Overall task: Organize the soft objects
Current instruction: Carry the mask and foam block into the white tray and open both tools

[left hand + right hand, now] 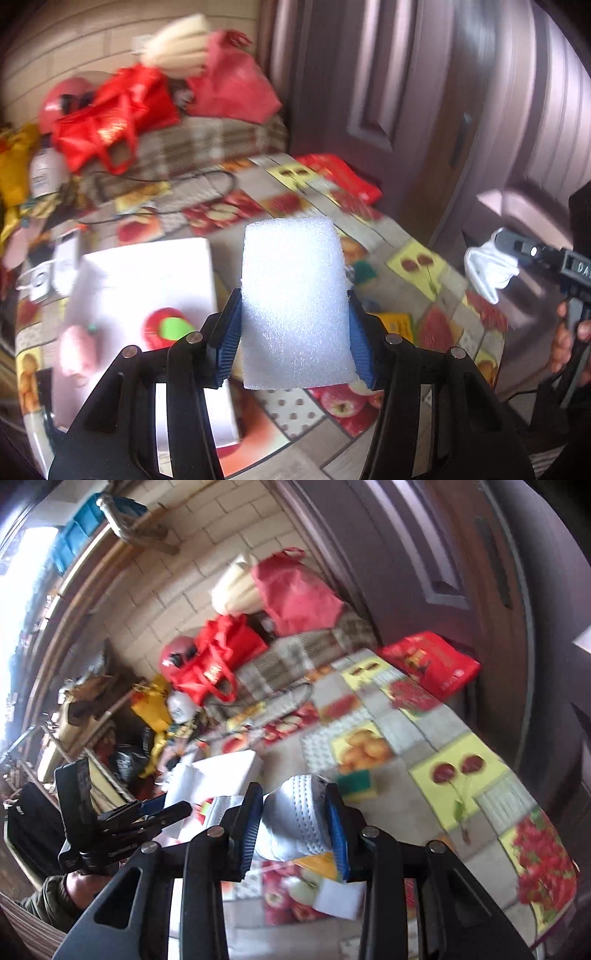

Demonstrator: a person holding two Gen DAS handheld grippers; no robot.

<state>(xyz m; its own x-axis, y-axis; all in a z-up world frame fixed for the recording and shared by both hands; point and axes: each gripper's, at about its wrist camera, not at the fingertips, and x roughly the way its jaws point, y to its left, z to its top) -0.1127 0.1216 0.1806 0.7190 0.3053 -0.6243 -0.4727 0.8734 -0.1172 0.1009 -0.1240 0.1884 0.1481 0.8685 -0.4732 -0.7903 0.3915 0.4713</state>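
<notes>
White foam fills the middle of the left wrist view: a foam block (pixel 295 302) stands upright between the blue pads (pixel 229 332) of the left gripper (pixel 293 336), which press on its two sides and hold it clear above the table (pixel 417 258). From the block, a white box (pixel 147 280) lies at nine o'clock on the fruit-printed tablecloth, with a pink soft toy (pixel 79 350) and a red-and-green soft piece (pixel 168 326) on it. A green-and-yellow sponge (pixel 364 271) peeks out at three o'clock just behind the block.

At three o'clock, farther off, the right gripper (pixel 495 251) shows with a white cloth (pixel 487 267) bunched in its jaws. Its own camera confirms this: the blue pads (pixel 338 830) stand narrow, pinching the dotted white cloth (pixel 295 823) off the table. From the cloth, the sponge (pixel 356 782) sits at one o'clock on the table (pixel 461 716), and the left gripper (pixel 159 810) appears at nine o'clock.

Red bags (pixel 110 122) are heaped at eleven o'clock beyond the box, at the far end of the table.
</notes>
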